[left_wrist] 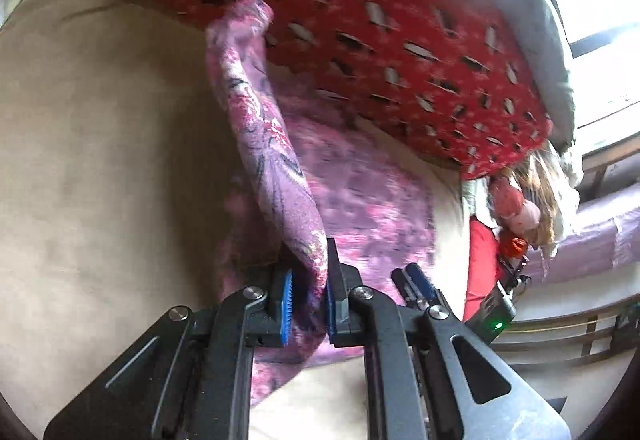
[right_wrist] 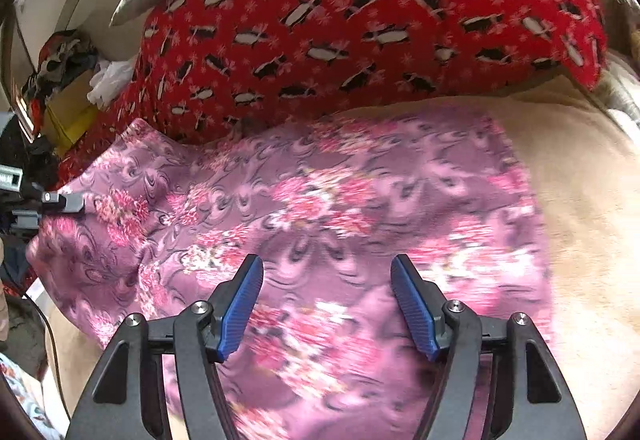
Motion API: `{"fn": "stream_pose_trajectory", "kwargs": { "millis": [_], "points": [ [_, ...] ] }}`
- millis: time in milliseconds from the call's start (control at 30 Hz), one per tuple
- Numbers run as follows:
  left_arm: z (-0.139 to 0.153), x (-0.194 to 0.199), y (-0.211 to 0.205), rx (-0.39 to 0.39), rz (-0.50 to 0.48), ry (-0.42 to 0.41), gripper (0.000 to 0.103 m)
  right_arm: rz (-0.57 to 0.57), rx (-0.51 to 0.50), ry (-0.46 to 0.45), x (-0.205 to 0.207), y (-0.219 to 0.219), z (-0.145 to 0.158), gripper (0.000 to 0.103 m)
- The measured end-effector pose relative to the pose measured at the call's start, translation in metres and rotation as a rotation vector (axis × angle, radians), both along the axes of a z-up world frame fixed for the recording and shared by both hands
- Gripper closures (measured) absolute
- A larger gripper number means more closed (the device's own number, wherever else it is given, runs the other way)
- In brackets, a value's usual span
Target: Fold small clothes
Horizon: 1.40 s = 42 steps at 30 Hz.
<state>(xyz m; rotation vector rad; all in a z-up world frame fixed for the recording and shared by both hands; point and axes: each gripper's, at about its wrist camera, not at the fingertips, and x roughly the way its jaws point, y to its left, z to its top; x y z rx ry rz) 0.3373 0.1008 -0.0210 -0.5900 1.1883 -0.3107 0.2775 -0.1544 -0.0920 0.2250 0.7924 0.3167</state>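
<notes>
The pink and purple floral-print garment [right_wrist: 328,199] lies spread on the beige bed sheet [right_wrist: 580,191], its long axis running across the right wrist view, its far edge against the red patterned blanket [right_wrist: 360,19]. One edge is lifted into a raised fold [left_wrist: 264,143] pointing toward the blanket, pinched between the blue pads [left_wrist: 287,304] of the left gripper [left_wrist: 308,306]. The right gripper [right_wrist: 327,304] hovers over the cloth, jaws apart, holding nothing
</notes>
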Motion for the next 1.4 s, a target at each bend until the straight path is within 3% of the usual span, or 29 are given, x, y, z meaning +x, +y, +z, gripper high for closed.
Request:
{"fn": "stream_pose_trajectory", "kwargs": {
  "millis": [100, 267, 567, 733, 767, 867, 933, 1067, 1167, 1233, 1267, 1300, 1333, 1400],
  "points": [
    [0.004, 0.004, -0.026, -0.015, -0.012, 0.004, 0.093, -0.018, -0.061, -0.018, -0.006, -0.016, 0.004, 0.035],
    [-0.004, 0.013, -0.068, -0.027, -0.026, 0.031, 0.093, 0.005, -0.064, -0.018, -0.011, -0.038, -0.004, 0.035],
    [-0.071, 0.027, -0.115, 0.022, -0.034, 0.184, 0.089, 0.031, -0.083, -0.090, -0.021, -0.034, -0.019, 0.028],
    [-0.041, 0.017, -0.090, -0.073, -0.052, 0.127, 0.084, 0.044, -0.012, -0.079, -0.020, -0.044, -0.018, 0.028],
    [-0.034, 0.015, -0.082, -0.082, -0.051, 0.100, 0.078, 0.046, 0.013, -0.064, -0.018, -0.048, -0.016, 0.028],
    [-0.014, 0.007, -0.043, -0.040, 0.019, -0.001, 0.041, 0.015, 0.107, -0.037, -0.015, -0.057, -0.001, 0.029],
    [-0.023, 0.008, -0.020, 0.019, 0.087, 0.009, 0.039, 0.022, 0.206, -0.056, -0.013, -0.055, 0.013, 0.028],
    [-0.072, 0.007, 0.010, -0.061, 0.151, 0.134, 0.039, 0.124, 0.273, 0.043, 0.014, -0.019, 0.016, 0.027],
    [-0.092, 0.004, 0.015, -0.124, 0.149, 0.149, 0.039, 0.200, 0.272, 0.107, 0.037, 0.019, 0.007, 0.028],
    [-0.096, 0.004, 0.018, -0.167, 0.153, 0.156, 0.039, 0.258, 0.285, 0.150, 0.045, 0.040, -0.002, 0.043],
    [-0.096, 0.005, 0.019, -0.172, 0.151, 0.160, 0.039, 0.285, 0.240, 0.165, 0.047, 0.054, -0.006, 0.078],
    [-0.094, 0.005, 0.021, -0.173, 0.145, 0.159, 0.039, 0.290, 0.152, 0.147, 0.045, 0.066, -0.005, 0.086],
    [-0.090, 0.004, 0.021, -0.169, 0.133, 0.149, 0.039, 0.298, 0.133, 0.118, 0.041, 0.068, -0.001, 0.090],
    [-0.077, 0.001, 0.013, -0.140, 0.103, 0.115, 0.039, 0.297, 0.166, 0.069, 0.035, 0.056, 0.009, 0.094]
  ]
}}
